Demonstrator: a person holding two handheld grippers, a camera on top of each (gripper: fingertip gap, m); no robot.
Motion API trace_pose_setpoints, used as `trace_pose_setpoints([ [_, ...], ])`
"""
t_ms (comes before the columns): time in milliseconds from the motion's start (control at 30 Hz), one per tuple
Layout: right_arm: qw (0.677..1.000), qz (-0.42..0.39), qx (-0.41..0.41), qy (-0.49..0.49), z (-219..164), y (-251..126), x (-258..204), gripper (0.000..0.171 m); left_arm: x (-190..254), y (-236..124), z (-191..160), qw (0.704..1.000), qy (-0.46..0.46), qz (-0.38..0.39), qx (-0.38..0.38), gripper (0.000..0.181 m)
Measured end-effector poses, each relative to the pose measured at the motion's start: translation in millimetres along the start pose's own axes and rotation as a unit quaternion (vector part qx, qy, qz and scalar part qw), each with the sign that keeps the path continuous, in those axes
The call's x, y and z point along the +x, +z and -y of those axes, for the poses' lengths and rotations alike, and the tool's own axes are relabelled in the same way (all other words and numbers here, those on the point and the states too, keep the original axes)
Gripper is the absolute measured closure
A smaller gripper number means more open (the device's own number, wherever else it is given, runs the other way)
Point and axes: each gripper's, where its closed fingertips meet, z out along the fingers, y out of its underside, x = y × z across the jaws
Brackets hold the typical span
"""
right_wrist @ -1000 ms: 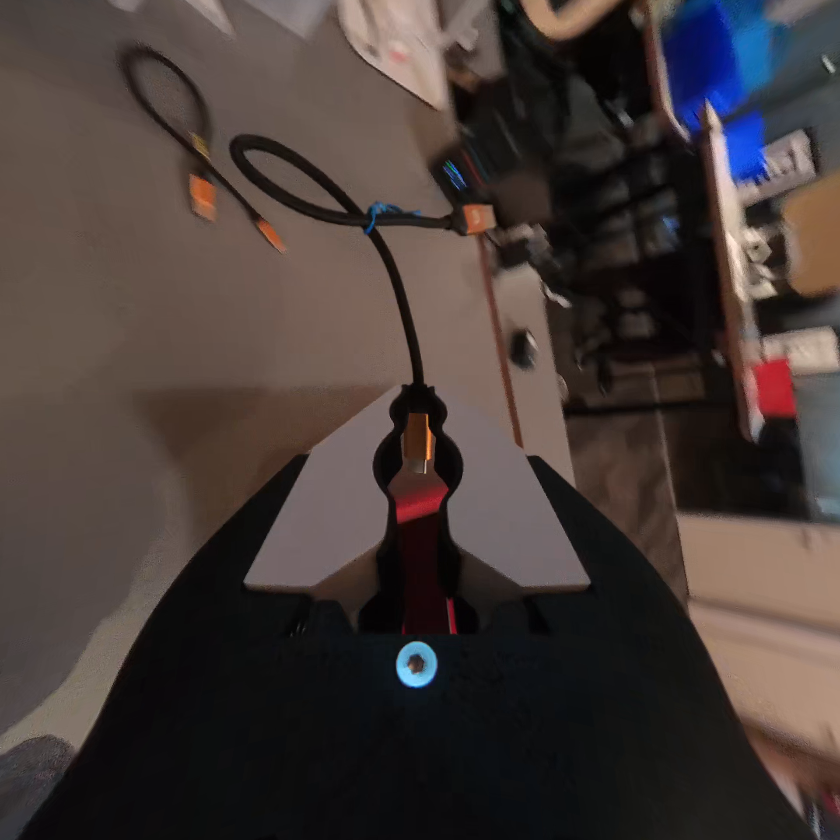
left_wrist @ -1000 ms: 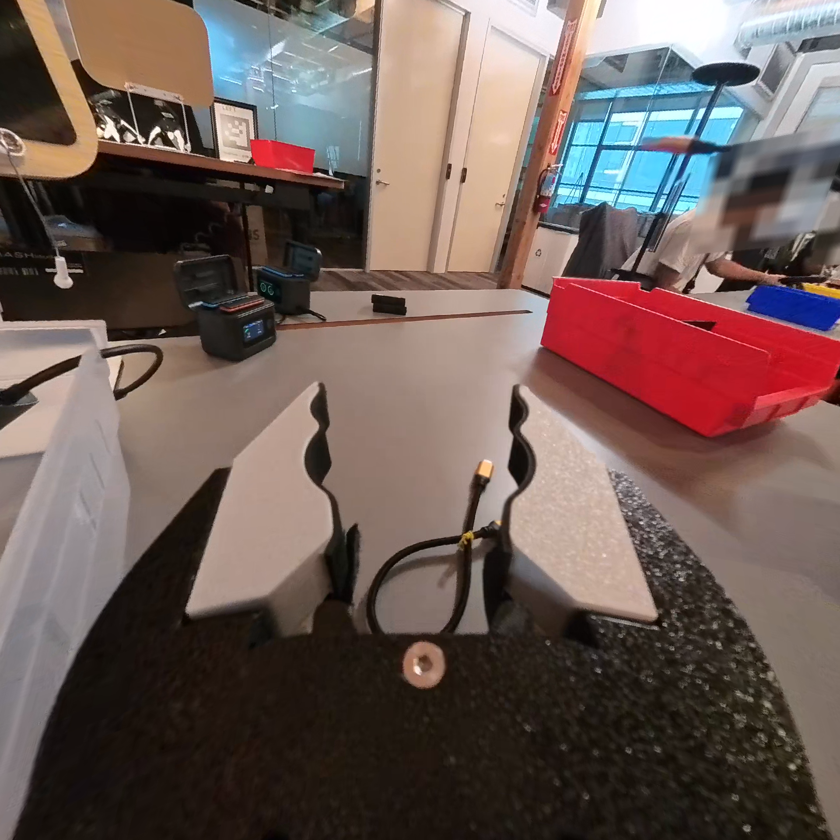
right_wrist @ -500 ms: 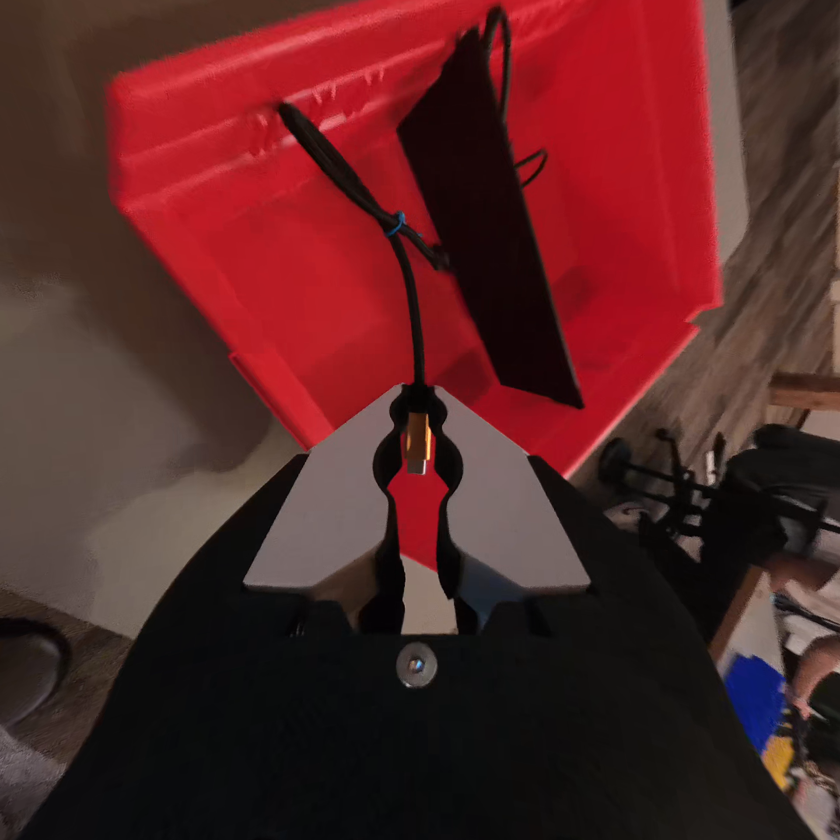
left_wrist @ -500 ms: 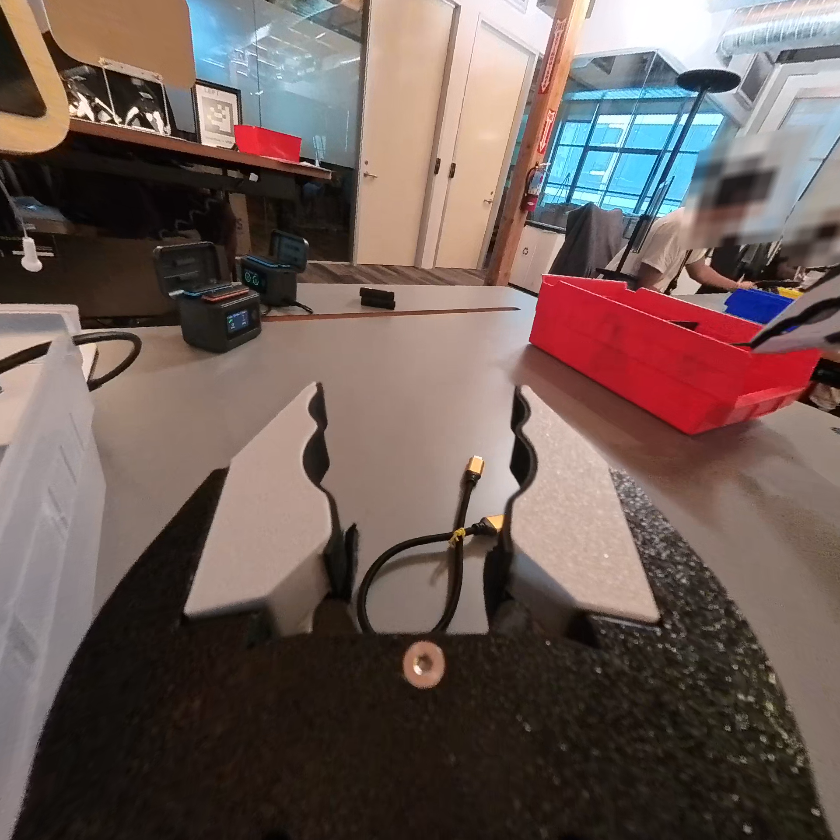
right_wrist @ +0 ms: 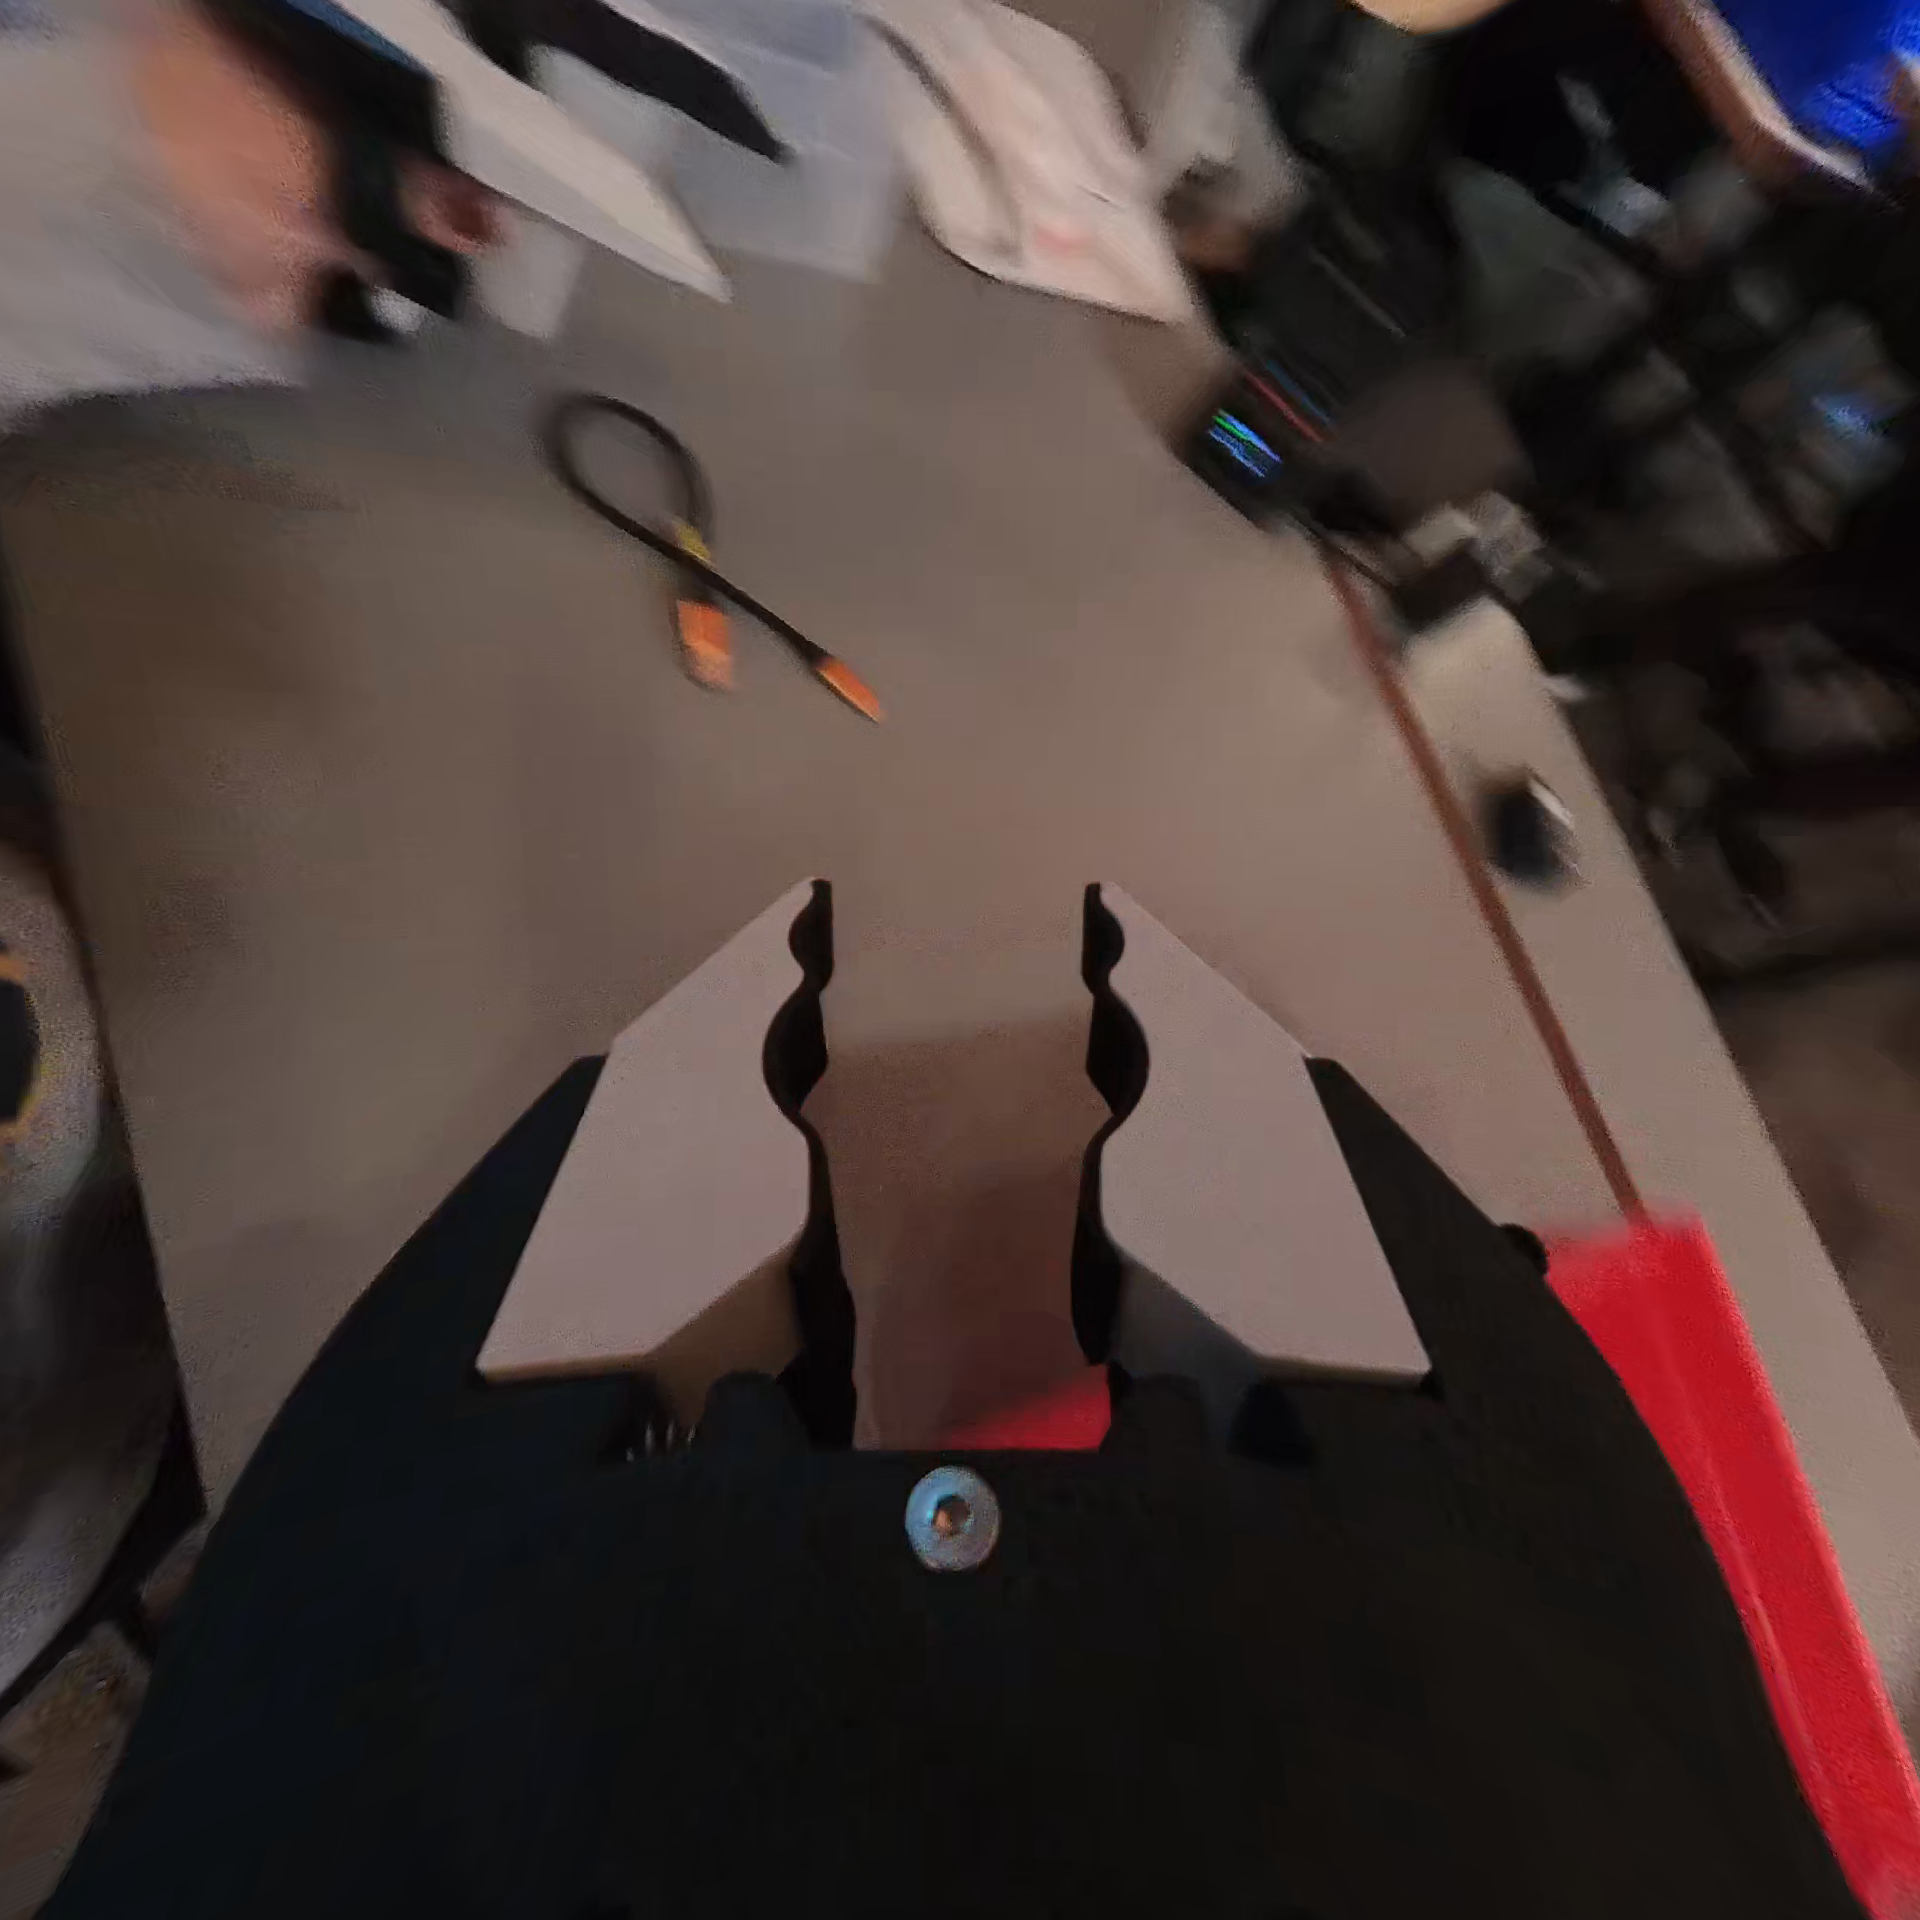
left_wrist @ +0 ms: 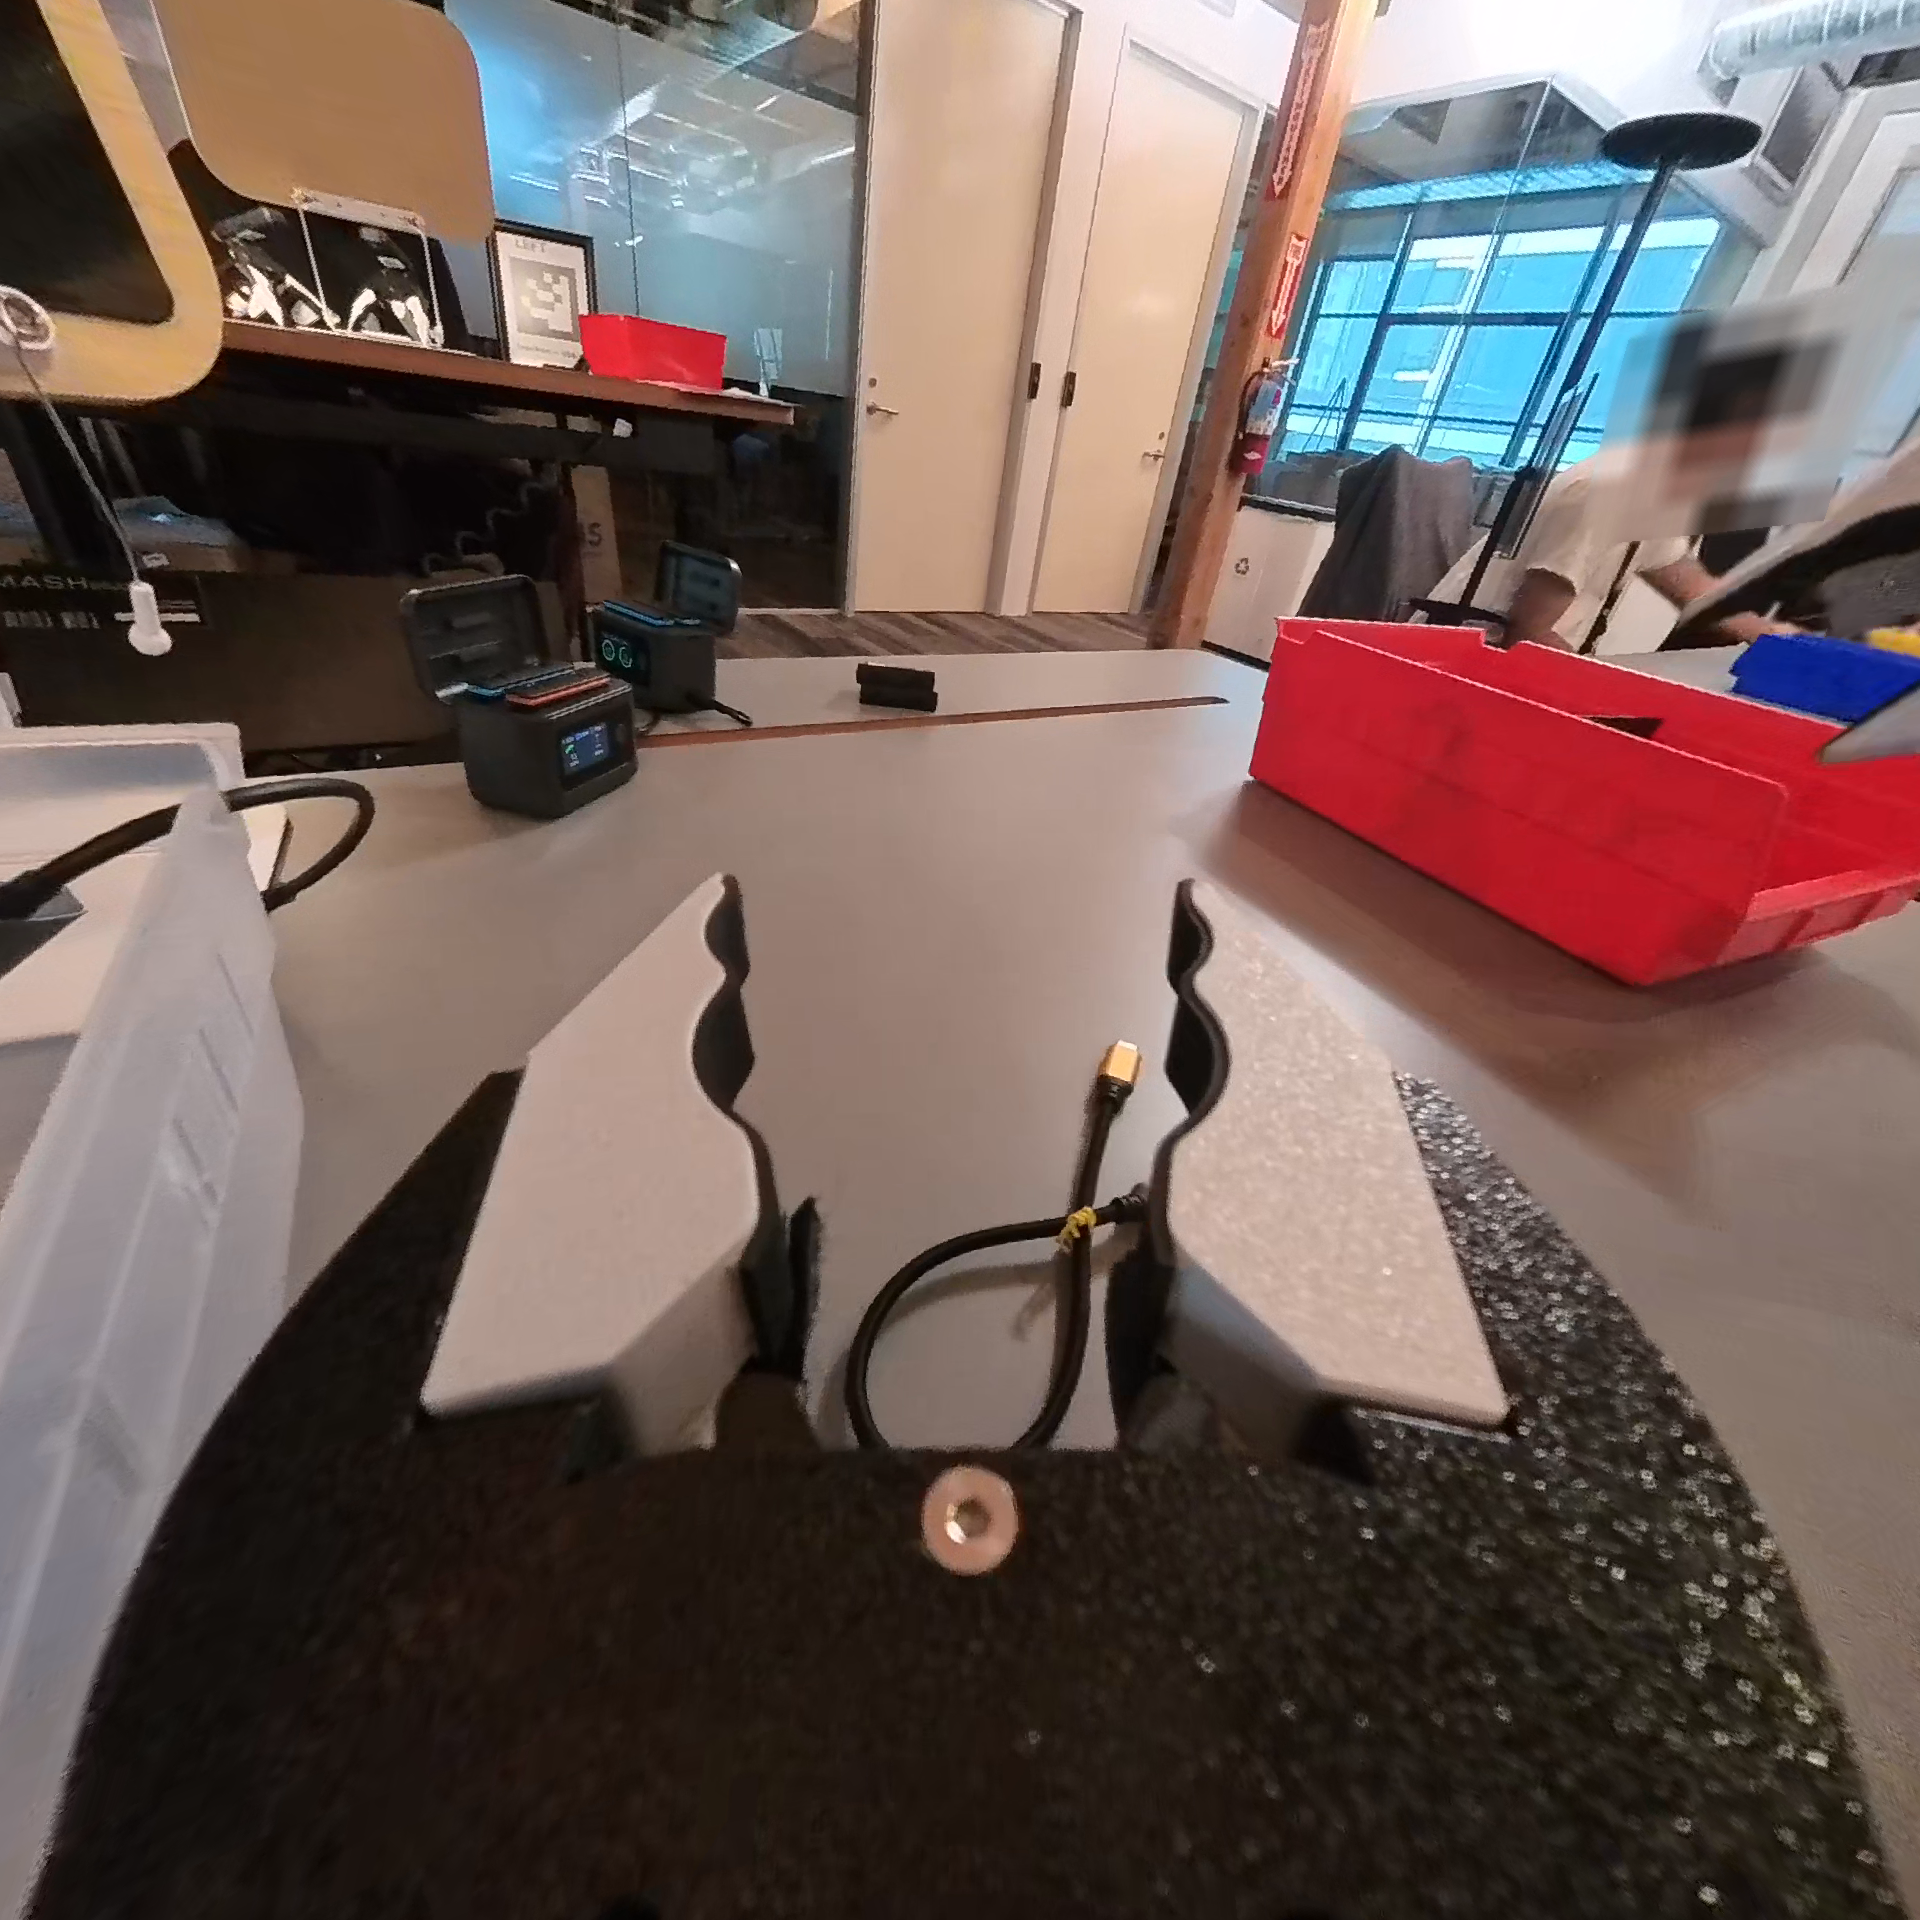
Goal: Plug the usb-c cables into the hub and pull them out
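A short black usb-c cable point(left_wrist: 1081, 1195) with gold plugs and a yellow tie lies looped on the grey table point(left_wrist: 935, 831), between and below the fingers of my left gripper point(left_wrist: 956, 914), which is open and empty just above it. The same cable point(right_wrist: 675, 530) shows far ahead in the blurred right wrist view. My right gripper point(right_wrist: 956, 904) is open and empty above the table, beside the red bin point(right_wrist: 1704, 1455). The red bin point(left_wrist: 1538, 810) stands at the right; the hub is not visible.
A translucent white box point(left_wrist: 135, 1195) stands close at the left with a black cord on it. Two dark charger cases point(left_wrist: 545, 727) and a small black block point(left_wrist: 899, 688) sit at the table's far side. A person point(left_wrist: 1590, 561) sits behind the red bin.
My right gripper carried a blue-tied cable over the red bin, opened and let it go there, then swung back over the table. The left gripper stayed open over the looped cable.
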Motion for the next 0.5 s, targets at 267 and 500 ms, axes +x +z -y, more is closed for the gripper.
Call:
trace_pose_setpoints([
  [267,0.967,0.245,-0.027,-0.068,29.9,164.7,-89.4,0.125,-7.8,-0.3,2.1,0.992,0.109,0.068,-0.006,0.086],
  [500,0.95,0.292,-0.107,-0.038,17.3,204.7,-94.6,0.141,-22.5,-10.9,16.1,0.989,0.093,0.107,0.036,0.074],
])
